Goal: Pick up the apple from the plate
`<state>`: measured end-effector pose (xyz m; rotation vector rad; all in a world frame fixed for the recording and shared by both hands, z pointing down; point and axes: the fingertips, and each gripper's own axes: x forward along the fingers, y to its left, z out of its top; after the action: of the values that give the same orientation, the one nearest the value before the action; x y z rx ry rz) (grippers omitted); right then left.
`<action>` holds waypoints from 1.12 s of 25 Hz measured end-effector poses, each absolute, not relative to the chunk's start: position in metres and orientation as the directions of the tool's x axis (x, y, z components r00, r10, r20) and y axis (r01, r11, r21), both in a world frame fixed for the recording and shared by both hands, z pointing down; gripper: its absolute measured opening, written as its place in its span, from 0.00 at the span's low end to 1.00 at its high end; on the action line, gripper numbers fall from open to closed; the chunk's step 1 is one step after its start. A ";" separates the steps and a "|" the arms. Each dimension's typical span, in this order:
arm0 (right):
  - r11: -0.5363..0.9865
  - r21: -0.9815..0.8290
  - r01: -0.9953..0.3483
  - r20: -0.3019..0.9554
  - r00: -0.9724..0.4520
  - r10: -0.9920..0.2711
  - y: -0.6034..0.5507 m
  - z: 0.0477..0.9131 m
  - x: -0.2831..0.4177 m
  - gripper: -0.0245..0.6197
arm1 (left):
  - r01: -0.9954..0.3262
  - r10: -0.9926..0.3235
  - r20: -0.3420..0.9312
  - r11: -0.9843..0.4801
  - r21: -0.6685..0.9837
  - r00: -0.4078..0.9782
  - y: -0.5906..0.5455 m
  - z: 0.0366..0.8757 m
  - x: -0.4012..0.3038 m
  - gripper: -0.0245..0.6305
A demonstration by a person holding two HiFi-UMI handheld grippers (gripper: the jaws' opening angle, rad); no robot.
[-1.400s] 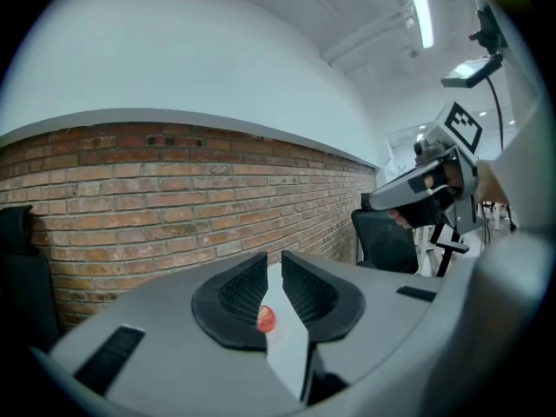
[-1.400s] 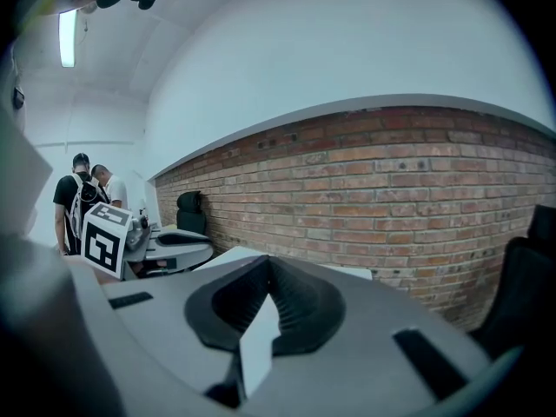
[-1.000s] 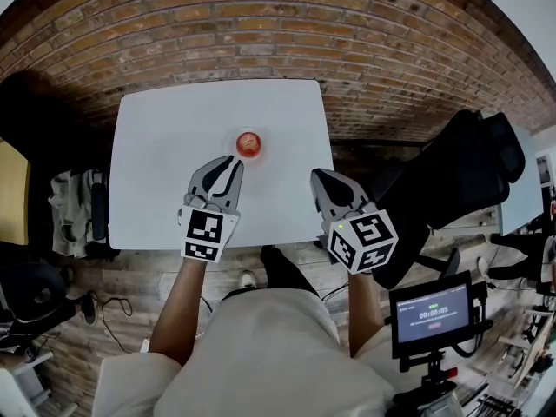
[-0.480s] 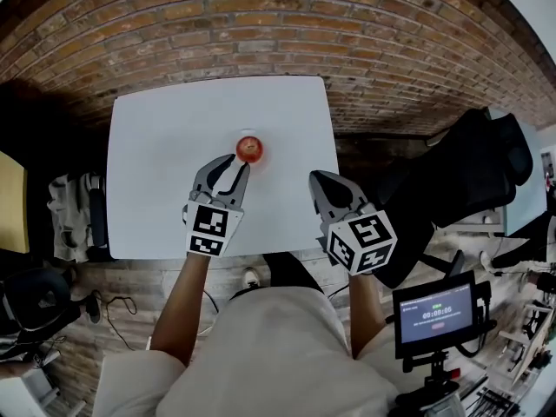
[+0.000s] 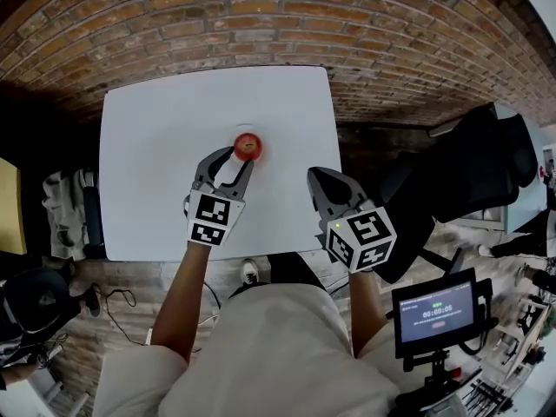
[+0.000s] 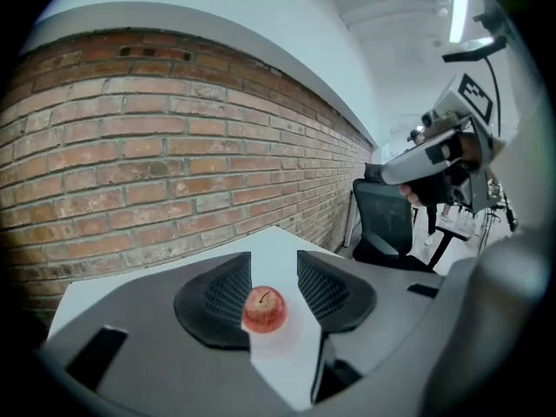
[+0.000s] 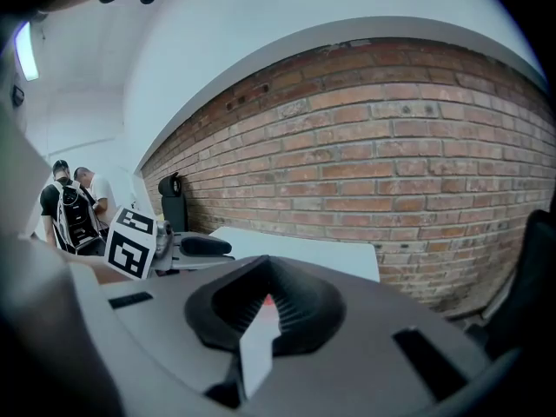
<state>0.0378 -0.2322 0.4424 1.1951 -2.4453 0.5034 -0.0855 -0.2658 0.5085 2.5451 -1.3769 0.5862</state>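
Plate under apple hardly told from white table. Apple framed between parted tips of left gripper, untouched; jaws just opened wider, gripper brought nearer than before. Right gripper closed, empty.
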 end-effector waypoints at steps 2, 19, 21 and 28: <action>0.572 -0.155 -0.806 0.483 -0.567 -0.668 -0.239 0.449 0.041 0.04 | -0.831 -0.747 0.445 -0.557 -0.011 0.495 -0.274 0.519 -0.082 0.29; 0.548 -0.174 -0.818 0.541 -0.544 -0.641 -0.256 0.480 0.040 0.04 | -0.810 -0.668 0.527 -0.583 0.068 0.525 -0.300 0.575 -0.083 0.46; 0.548 -0.177 -0.818 0.547 -0.544 -0.636 -0.259 0.484 0.040 0.04 | -0.808 -0.661 0.535 -0.585 0.071 0.526 -0.303 0.581 -0.082 0.48; 0.546 -0.186 -0.817 0.562 -0.544 -0.623 -0.269 0.496 0.047 0.04 | -0.805 -0.634 0.570 -0.587 0.084 0.523 -0.314 0.604 -0.075 0.52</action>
<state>0.0472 -0.2693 0.4958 1.1692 -2.3523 0.6056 -0.0754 -0.3139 0.6038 2.4288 -1.1939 0.7056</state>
